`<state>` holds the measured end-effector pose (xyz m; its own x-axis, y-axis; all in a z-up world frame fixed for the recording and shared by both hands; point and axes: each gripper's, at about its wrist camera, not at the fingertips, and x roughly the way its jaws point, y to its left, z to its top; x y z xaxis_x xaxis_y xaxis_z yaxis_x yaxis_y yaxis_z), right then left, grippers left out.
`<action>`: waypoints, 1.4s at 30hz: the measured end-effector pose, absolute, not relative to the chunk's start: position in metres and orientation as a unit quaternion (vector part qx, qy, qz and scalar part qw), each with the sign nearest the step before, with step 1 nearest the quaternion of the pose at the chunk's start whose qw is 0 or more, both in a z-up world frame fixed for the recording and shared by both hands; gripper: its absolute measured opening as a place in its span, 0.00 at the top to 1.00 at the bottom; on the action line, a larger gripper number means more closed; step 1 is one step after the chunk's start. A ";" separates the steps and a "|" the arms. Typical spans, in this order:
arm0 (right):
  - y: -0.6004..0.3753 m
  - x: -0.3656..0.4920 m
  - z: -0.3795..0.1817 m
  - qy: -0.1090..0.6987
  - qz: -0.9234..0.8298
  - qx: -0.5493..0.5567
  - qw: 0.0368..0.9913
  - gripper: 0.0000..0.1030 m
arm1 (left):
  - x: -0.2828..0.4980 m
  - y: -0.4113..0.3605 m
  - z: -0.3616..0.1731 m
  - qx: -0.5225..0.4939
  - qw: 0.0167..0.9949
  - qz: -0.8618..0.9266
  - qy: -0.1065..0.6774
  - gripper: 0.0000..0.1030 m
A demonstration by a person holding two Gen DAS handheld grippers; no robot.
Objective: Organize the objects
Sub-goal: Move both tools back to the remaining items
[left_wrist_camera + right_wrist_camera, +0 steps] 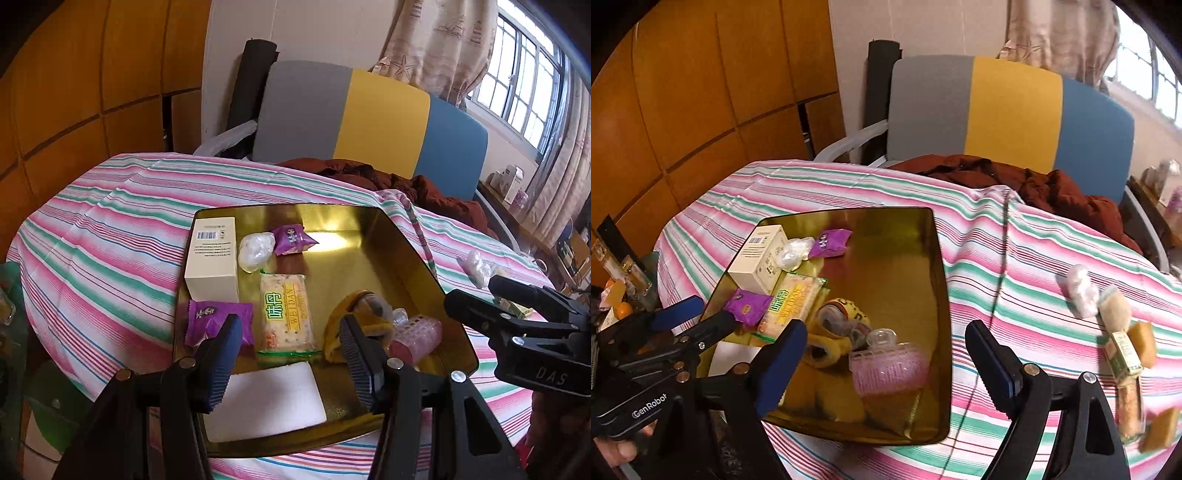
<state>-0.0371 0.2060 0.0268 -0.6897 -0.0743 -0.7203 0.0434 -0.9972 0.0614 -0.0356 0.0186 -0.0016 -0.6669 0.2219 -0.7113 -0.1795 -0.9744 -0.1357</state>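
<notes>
Gold tin tray on a tabletop under a striped cloth, with both claws empty above its near edge. The left claw is spread open over the tray's near left corner, its blue pads on either side of a "WEIDAN" cracker packet without touching it; a white pad lies at the near edge, a cream carton along the left wall, a purple candy packet just in front of the carton, a second purple packet and a clear-wrapped white lump toward the far left corner. A pink hair roller and a yellow rolled item, possibly socks, lie near the tray's near right corner. The right claw is likewise wide open, hovering over the tray's right wall. Still unsorted near the right edge of the tabletop are another wrapped white lump, a green-and-white packet and some tan pieces, blurred. Judged risks: the two claws stand close together and could collide over the tray; a low pass could catch the thin tray wall and shift it on the loose cloth; the slick wrapped lump may slip from the pads.
</notes>
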 end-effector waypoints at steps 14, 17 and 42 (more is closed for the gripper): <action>0.221 -0.015 0.034 -0.008 -0.931 0.365 0.004 0.11 | -0.025 0.039 0.005 -0.384 0.126 0.915 0.004 0.46; 0.226 -0.012 0.034 -0.007 -0.932 0.363 -0.003 0.10 | -0.024 0.044 0.003 -0.388 0.131 0.912 0.007 0.46; 0.331 0.016 0.021 -0.041 -0.918 0.379 -0.108 0.08 | -0.014 0.097 0.004 -0.386 0.189 0.900 0.072 0.46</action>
